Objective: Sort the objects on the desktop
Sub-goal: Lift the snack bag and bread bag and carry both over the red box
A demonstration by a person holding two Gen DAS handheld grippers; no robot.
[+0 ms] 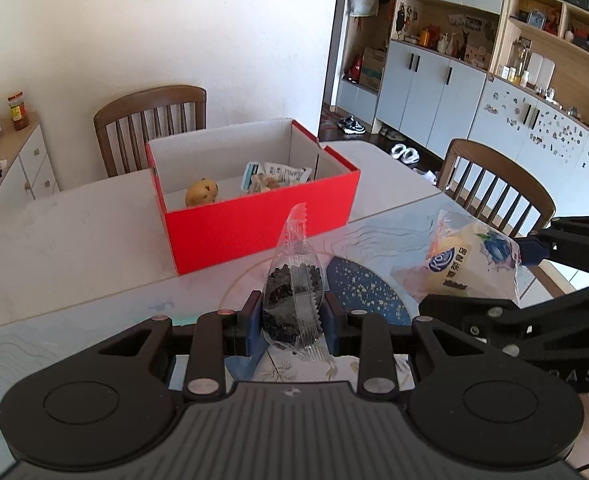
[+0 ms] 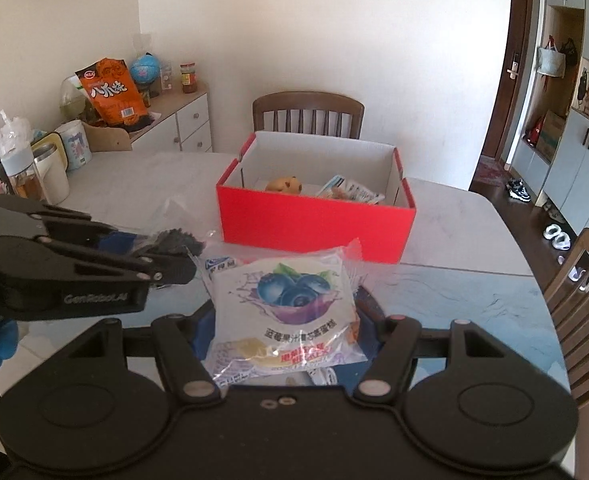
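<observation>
I've got left gripper clamping dark snack packet, right gripper gripping blueberry cake bag; red box holds some items, these two left.

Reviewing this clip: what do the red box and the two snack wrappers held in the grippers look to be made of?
Red box: seemingly cardboard, matte red outside, white inside, with thin folded walls.
Dark snack packet in the left gripper: clear glossy plastic film with a serrated sealed edge and contents showing through.
Blueberry cake packet in the right gripper: shiny, crinkled printed plastic film, partly transparent.
</observation>
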